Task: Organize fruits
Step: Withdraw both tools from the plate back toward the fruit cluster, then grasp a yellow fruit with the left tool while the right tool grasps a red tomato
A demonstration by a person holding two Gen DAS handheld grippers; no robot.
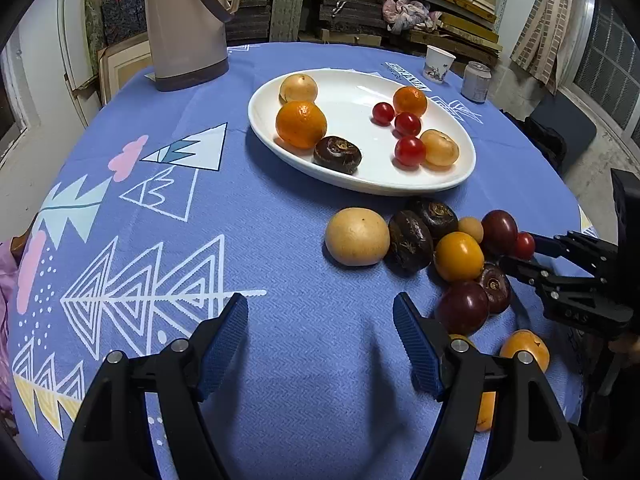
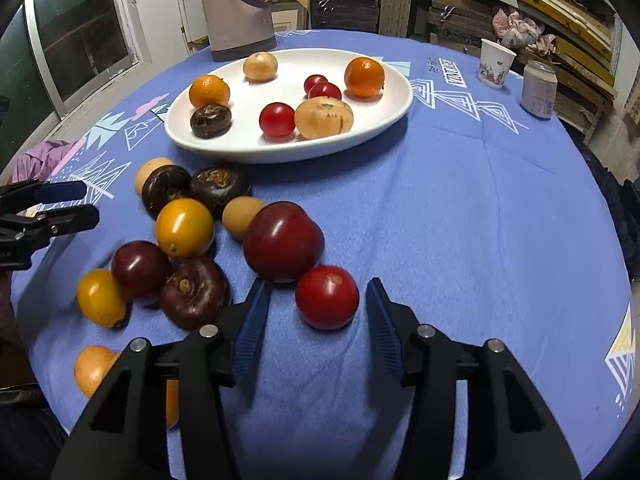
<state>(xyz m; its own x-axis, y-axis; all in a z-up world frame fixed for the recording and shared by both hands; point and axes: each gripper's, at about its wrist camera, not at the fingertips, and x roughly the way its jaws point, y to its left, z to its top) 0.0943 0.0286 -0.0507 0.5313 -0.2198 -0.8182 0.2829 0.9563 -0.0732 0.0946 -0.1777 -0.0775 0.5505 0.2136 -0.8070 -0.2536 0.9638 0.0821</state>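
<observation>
Between the right gripper's (image 2: 318, 312) fingers I see a small red tomato (image 2: 327, 297) resting on the blue tablecloth (image 2: 460, 220). The jaws stand a little wider than the tomato, with a gap visible on each side; the pads do not press on it. Just beyond it, touching or nearly touching, lies a large dark red tomato (image 2: 283, 240). To its left I see the loose pile on the cloth: a yellow tomato (image 2: 184, 227), a second dark red tomato (image 2: 140, 268), dark brown water chestnuts (image 2: 194, 292) and a pale tan fruit (image 2: 242, 216).

Further back stands the white oval plate (image 2: 392, 100). It holds two oranges, three small red tomatoes, two pale tan fruits and one water chestnut.

The left gripper (image 1: 320, 332) is over bare cloth beside the pile, jaws wide apart, with nothing between them. A large pale round fruit (image 1: 357, 236) lies just ahead of it.

At the table's far edge I see a beige jug (image 1: 186, 24), a paper cup (image 1: 438, 63) and a can (image 1: 476, 82).
</observation>
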